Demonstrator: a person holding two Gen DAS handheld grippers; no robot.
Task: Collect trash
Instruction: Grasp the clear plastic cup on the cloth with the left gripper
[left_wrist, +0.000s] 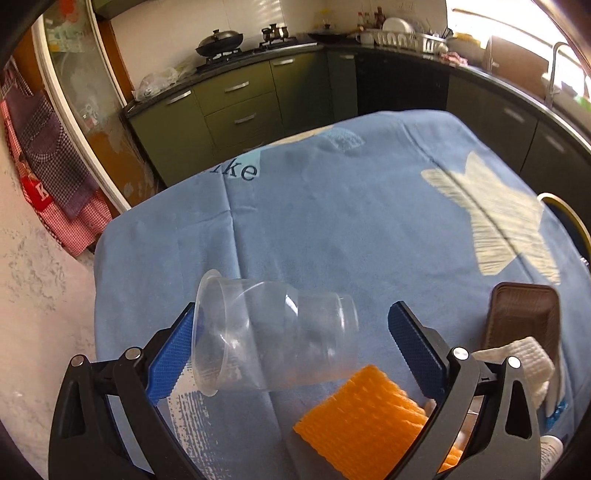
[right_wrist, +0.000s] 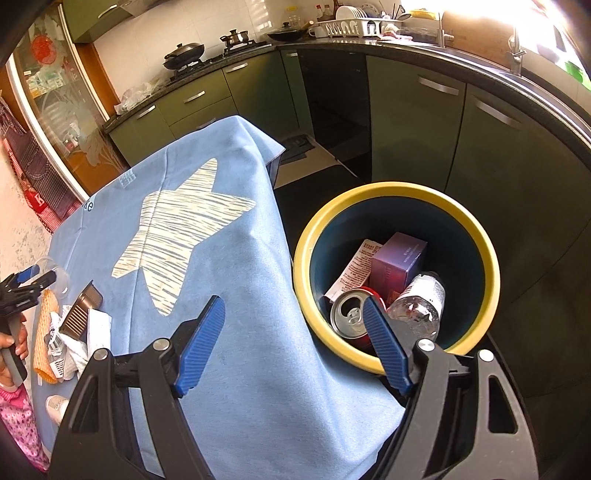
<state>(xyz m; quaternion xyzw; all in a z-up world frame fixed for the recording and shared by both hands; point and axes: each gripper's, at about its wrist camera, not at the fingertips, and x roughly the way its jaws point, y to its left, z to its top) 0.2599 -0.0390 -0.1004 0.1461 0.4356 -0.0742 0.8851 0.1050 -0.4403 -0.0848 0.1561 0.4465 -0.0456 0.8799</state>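
Lying sideways betw. left tool (left_wrist: 291, 334) jaws: clear plastic cup (left_wrist: 273, 332).

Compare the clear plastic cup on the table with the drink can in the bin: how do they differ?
The clear plastic cup is see-through; the drink can is silvery metal with red sides. The cup lies on its side on the blue tablecloth, between the open left tongs; the can is already inside the yellow-rimmed bin, tab end up, among other trash. Both are empty drink containers.
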